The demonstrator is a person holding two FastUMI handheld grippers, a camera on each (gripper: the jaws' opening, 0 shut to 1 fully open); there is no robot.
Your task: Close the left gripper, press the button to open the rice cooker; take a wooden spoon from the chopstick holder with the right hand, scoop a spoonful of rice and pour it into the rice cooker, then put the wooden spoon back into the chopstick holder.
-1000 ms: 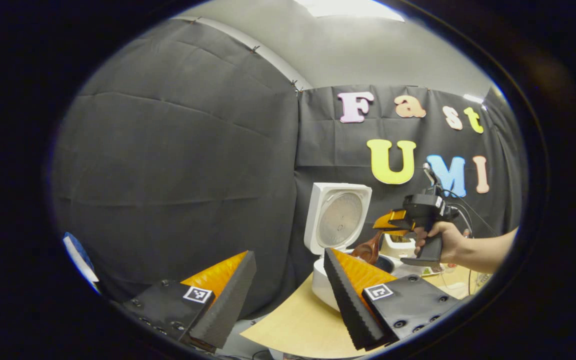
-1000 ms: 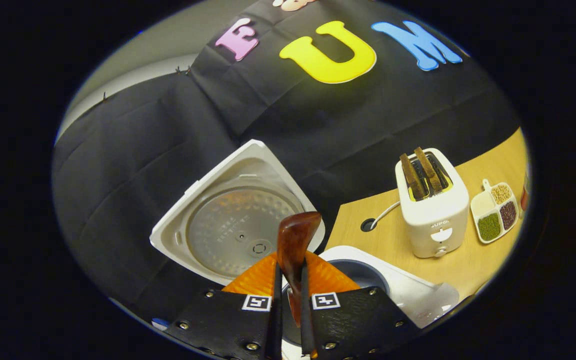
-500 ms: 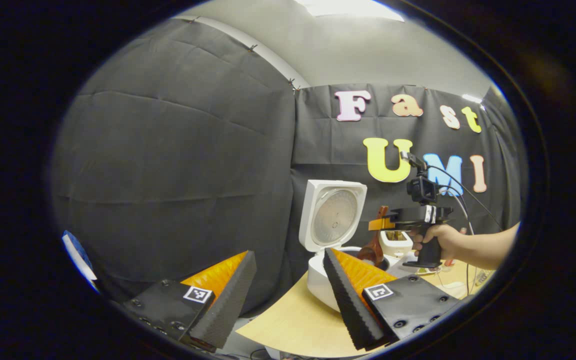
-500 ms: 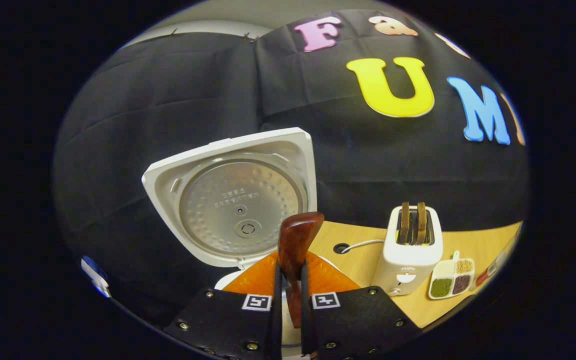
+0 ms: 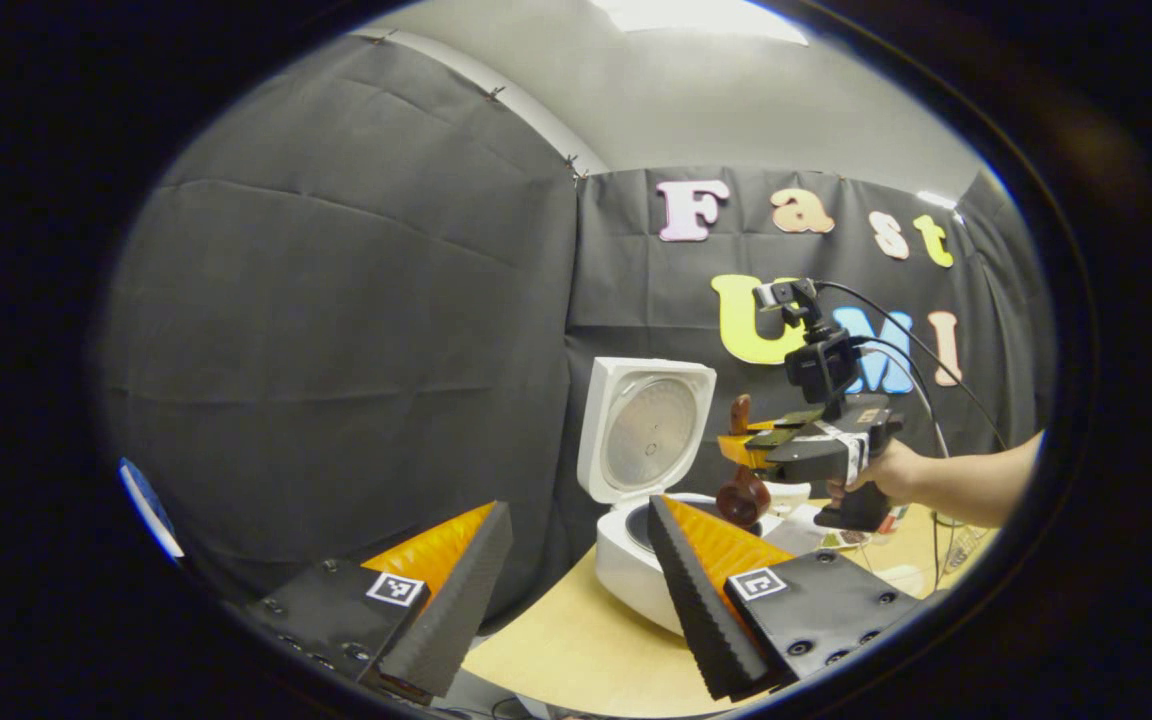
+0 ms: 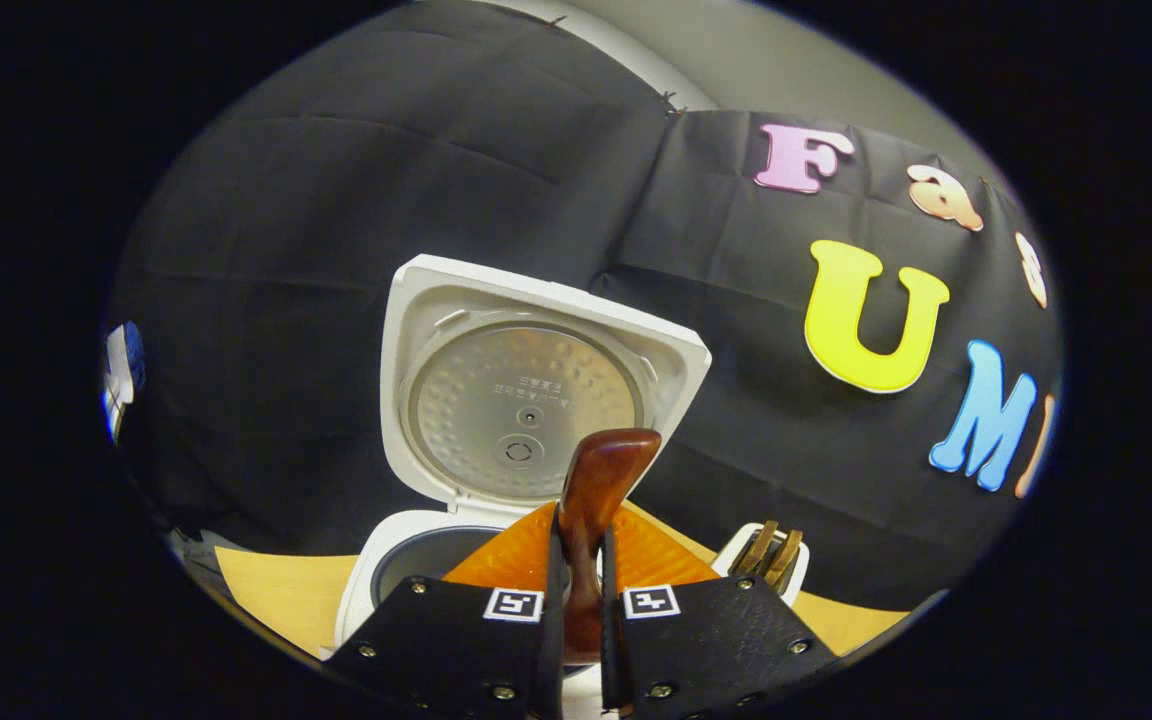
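The white rice cooker (image 5: 626,560) stands on the table with its lid (image 5: 648,428) raised. My left gripper (image 5: 578,508) is open and holds nothing, near the table's front edge and short of the cooker. A hand holds my right gripper (image 5: 738,450) over the cooker's pot, shut on the dark wooden spoon (image 5: 742,495), whose bowl hangs down above the pot. In the right gripper view my right gripper (image 6: 581,545) presses the spoon (image 6: 598,480) by its handle, in front of the open lid (image 6: 526,390) and above the pot (image 6: 416,565). Whether the spoon carries rice cannot be made out.
A white toaster (image 6: 768,552) with bread slices stands to the right behind the cooker. The wooden table (image 5: 576,650) reaches forward under my left gripper. The black cloth wall stands close behind the cooker. A cable trails from the right gripper.
The right gripper has risen and rolled over the cooker, bringing the spoon from a slant to nearly upright with its bowl down. The left gripper has stayed open, its view drifting slightly.
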